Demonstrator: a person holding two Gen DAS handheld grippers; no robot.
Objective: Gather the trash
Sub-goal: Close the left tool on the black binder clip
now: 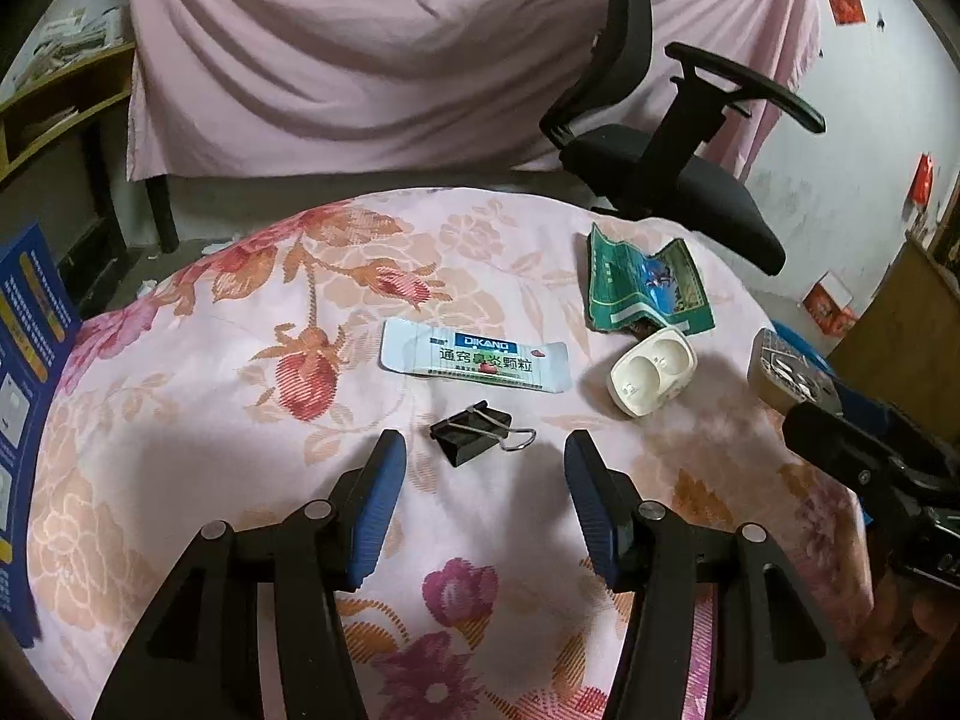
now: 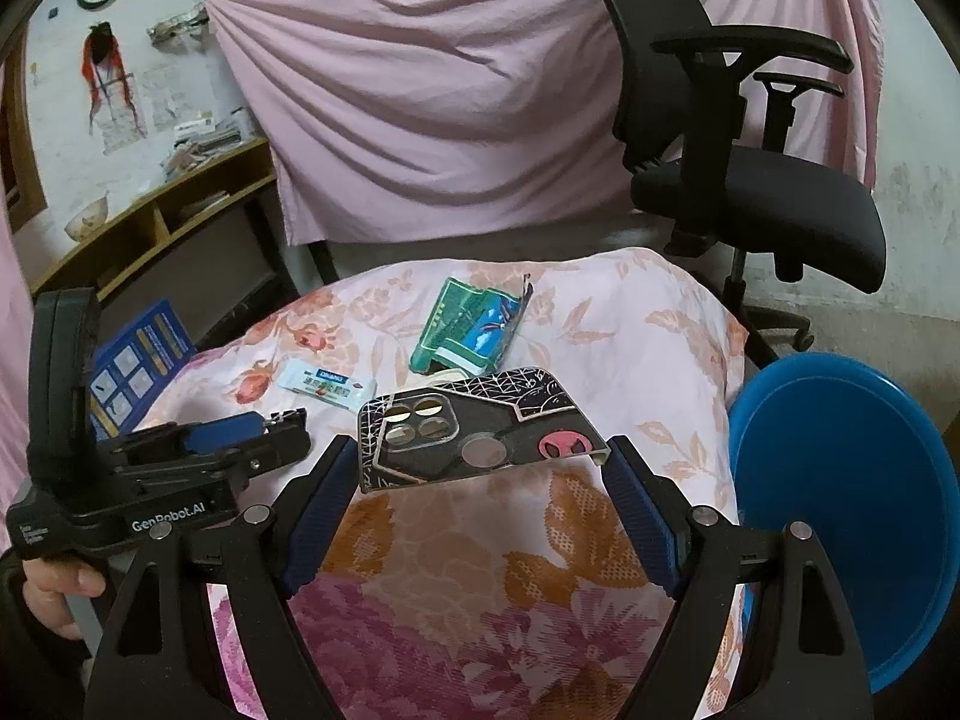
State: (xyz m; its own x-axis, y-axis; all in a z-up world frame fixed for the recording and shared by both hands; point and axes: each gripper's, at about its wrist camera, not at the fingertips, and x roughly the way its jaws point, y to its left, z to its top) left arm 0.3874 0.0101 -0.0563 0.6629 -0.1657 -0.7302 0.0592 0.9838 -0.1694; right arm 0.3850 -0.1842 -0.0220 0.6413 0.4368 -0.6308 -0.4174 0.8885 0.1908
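Broadly, a surface [image 1: 180, 420] draped in a floral cloth fills both views, with a black office chair [image 2: 762, 204] beyond its far right corner and a blue round bin [image 2: 840, 516] just off its right edge. On the cloth, the biggest piece of trash is a crumpled green and blue wrapper [image 1: 645, 288] at the far right; a white medicine sachet [image 1: 474, 363] with blue print lies left of it, nearer the middle. Between the two and slightly nearer sits a small white case [image 1: 651, 375] with two round hollows, lying open side up, touching the wrapper's near edge. The right gripper [image 2: 480, 468] holds a patterned black phone case [image 2: 480, 426] across its span, the blue fingers [image 2: 642, 510] pressing its two ends and lifting it above the cloth. The left gripper [image 1: 486, 450] hovers low over the near middle of the cloth with its fingers [image 1: 375, 504] parted and touching nothing. A small black binder clip [image 1: 471, 432] lies on the cloth just beyond the gap between them, apart from both pads, near the sachet's near edge.
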